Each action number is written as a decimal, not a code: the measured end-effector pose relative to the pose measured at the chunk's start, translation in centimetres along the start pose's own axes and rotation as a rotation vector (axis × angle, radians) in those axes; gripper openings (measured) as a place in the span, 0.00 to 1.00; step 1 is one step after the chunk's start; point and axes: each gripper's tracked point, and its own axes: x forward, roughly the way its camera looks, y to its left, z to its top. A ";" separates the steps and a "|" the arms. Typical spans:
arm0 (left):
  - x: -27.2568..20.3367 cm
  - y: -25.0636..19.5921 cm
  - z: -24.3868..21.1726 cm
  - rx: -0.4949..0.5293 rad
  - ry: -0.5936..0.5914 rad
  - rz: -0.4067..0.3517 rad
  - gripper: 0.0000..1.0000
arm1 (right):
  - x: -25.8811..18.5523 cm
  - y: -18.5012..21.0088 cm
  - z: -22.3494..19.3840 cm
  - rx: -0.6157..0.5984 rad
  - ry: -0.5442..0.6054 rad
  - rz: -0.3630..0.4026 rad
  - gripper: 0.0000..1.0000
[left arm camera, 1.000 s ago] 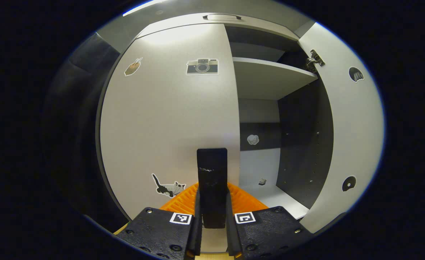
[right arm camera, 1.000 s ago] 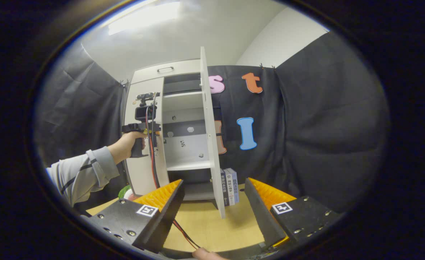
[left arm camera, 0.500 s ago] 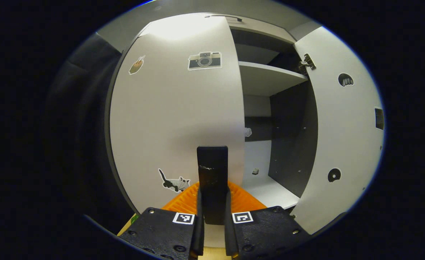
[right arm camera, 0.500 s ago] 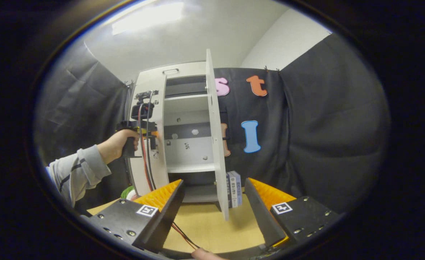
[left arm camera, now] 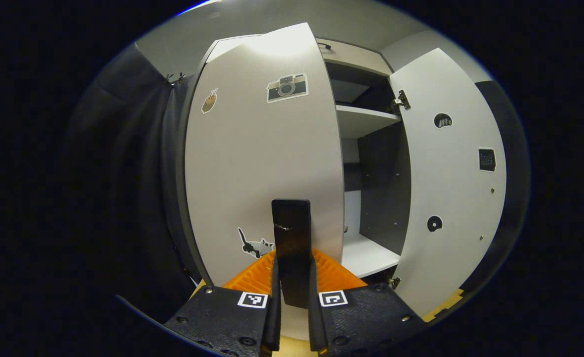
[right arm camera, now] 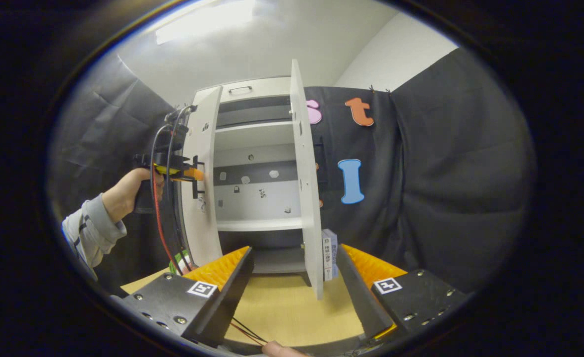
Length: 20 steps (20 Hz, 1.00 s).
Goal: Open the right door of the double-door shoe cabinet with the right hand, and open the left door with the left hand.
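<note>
In the left gripper view, the left gripper [left arm camera: 292, 277] is closed on the dark, flat, bar-shaped handle [left arm camera: 291, 233] of the left door [left arm camera: 262, 168], both ribbed fingers pressing its sides. That door is a smooth pale panel with a camera sticker [left arm camera: 287, 88] near the top and a cat sticker [left arm camera: 255, 245] low down. It now stands swung further out than a second ago, covering more of the interior. Beyond it the right door [left arm camera: 450, 183] stands wide open, its inner face plain with a metal hinge [left arm camera: 400, 100] at the top.

In the right gripper view, the right gripper [right arm camera: 292, 282] hangs spread wide with nothing between its ribbed, wedge-shaped fingers, over the light wooden table [right arm camera: 282, 312]. Farther off stands the shoe cabinet [right arm camera: 257, 183]: white shelves, a dark band across the back panel, small stickers on it. A few books [right arm camera: 329, 254] stand upright just beside the cabinet's right foot. A hand [right arm camera: 131, 191] in a grey sleeve holds the other gripper at the left door.
</note>
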 end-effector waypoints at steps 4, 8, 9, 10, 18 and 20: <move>-3.4 2.6 0.0 -0.012 0.006 -0.022 0.24 | 0.1 0.6 -0.1 -0.003 0.004 0.007 0.99; -5.9 5.6 0.0 -0.038 0.021 -0.043 0.23 | 0.7 1.7 -0.9 0.014 0.020 0.007 0.99; -6.3 6.1 -0.1 -0.020 0.022 -0.040 0.19 | 0.8 2.2 -1.1 0.019 0.026 0.012 0.99; -6.6 6.8 0.0 0.000 0.018 -0.035 0.19 | 1.0 2.7 -1.4 0.019 0.032 0.018 1.00; -8.4 11.6 -0.3 -0.008 0.007 -0.015 0.11 | 1.6 6.1 -2.3 0.000 0.050 0.065 0.95; -8.5 12.3 -0.4 -0.013 0.008 -0.008 0.10 | 1.7 6.8 -2.6 -0.009 0.055 0.070 0.99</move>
